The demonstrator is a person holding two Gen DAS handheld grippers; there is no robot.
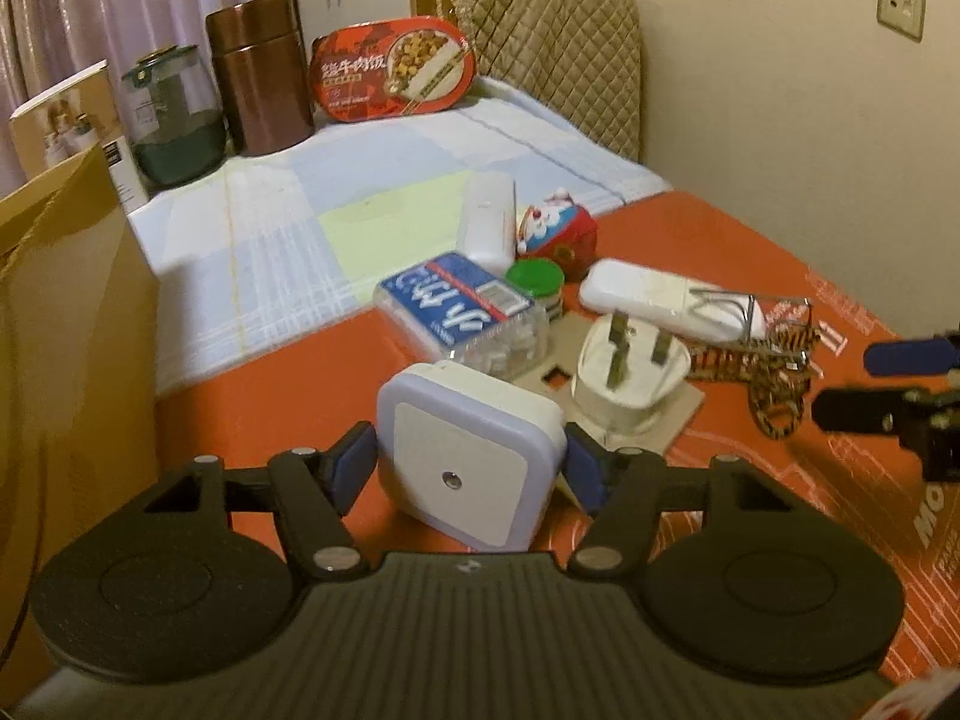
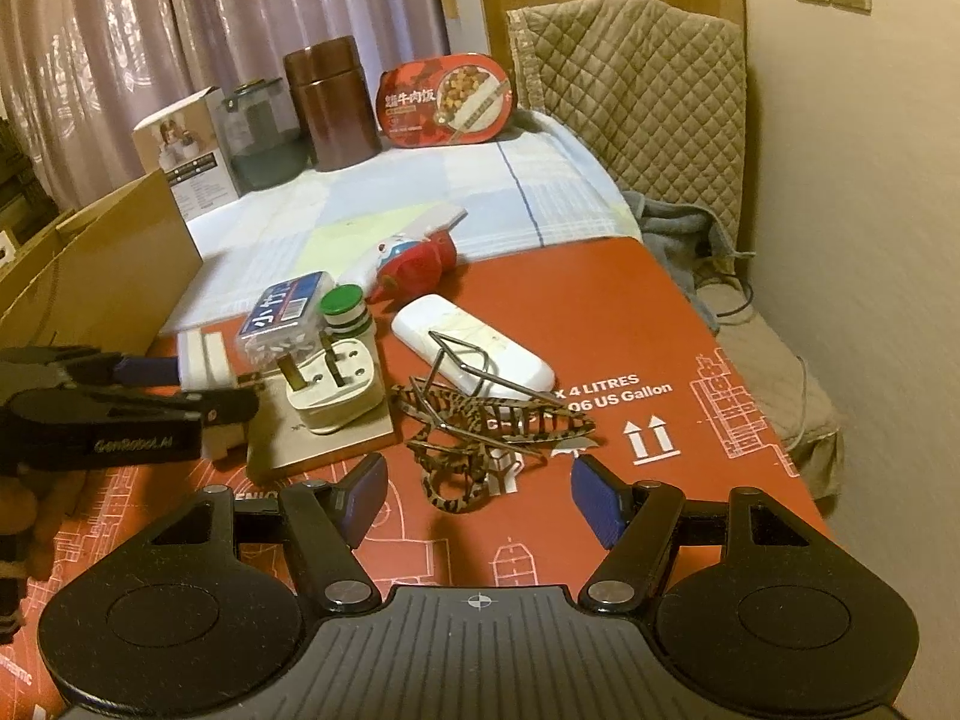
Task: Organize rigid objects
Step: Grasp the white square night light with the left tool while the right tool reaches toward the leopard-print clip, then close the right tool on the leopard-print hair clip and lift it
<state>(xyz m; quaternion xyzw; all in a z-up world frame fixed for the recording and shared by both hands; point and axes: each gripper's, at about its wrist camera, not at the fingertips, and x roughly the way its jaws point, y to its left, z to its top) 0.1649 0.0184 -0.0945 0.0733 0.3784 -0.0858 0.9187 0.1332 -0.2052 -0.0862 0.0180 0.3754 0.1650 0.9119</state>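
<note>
Left wrist view: left tongs [image 1: 471,459] clenched on a square white night-light plug with a lavender rim and small round sensor [image 1: 471,468]; blue pads touch its two sides. It sits at the near edge of the red printed cardboard worktop [image 1: 750,252], whether lifted or resting cannot be told.

Just beyond it, a white three-pin plug adapter [image 1: 627,369] stands pins-up on a flat beige card [image 1: 678,420]. To its left, a clear plastic box with a blue label [image 1: 462,312], small white pieces inside. A green-lidded small round jar [image 1: 534,282] stands just right of the box. Farther back, a white upright oblong case [image 1: 489,222] and a red-and-white cartoon figure toy [image 1: 558,231] side by side. A white flat oblong device [image 1: 672,300] lies right of the jar, a bent wire clip [image 1: 729,303] over its right end. A leopard-print hair claw [image 1: 762,375] lies near right of the adapter.

Right wrist view: right tongs [image 2: 480,495] released, nothing between the pads, hovering near the hair claw [image 2: 474,432]. Left tongs [image 2: 180,387] visible at left with the night-light [image 2: 204,363].

Far end: checked pale cloth [image 1: 300,228], brown cylindrical canister [image 1: 258,72], glass jar with dark contents [image 1: 174,120], red oval meal tray pack [image 1: 393,69]. Brown cardboard box [image 1: 60,312] at left.
</note>
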